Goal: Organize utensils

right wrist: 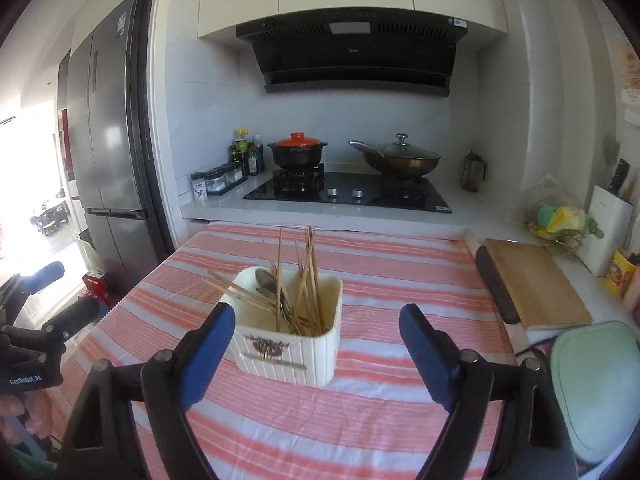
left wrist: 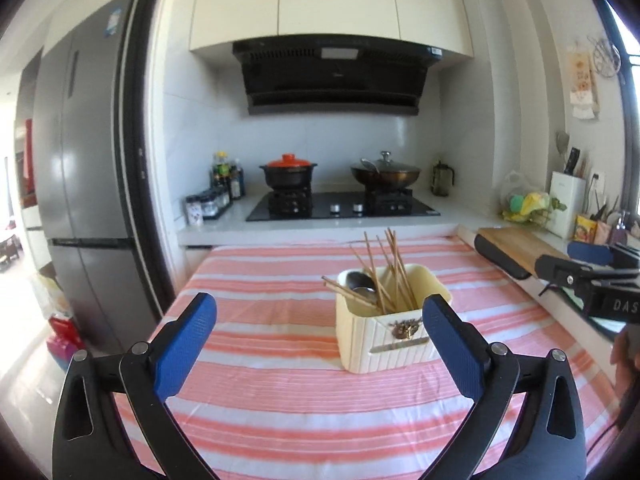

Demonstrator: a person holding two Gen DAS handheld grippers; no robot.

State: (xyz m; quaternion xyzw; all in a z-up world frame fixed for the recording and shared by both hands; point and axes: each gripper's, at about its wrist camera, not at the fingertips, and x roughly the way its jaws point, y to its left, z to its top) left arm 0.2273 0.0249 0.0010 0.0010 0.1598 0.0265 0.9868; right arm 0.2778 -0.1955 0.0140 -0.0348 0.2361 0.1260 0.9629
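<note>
We are reading "DAS" in white letters on the black body of the right gripper (left wrist: 608, 300), cut off by the picture's edge. We are also reading "GenRobot.AI" in white on the black body of the left gripper (right wrist: 28, 376). Other stickers and labels are looking too blurred to read.

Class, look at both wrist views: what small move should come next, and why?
Probably ease the right hand-held gripper forward to the cream holder. Both it and the left hand-held gripper are open and empty, while the chopsticks lean jumbled with the spoons.
</note>
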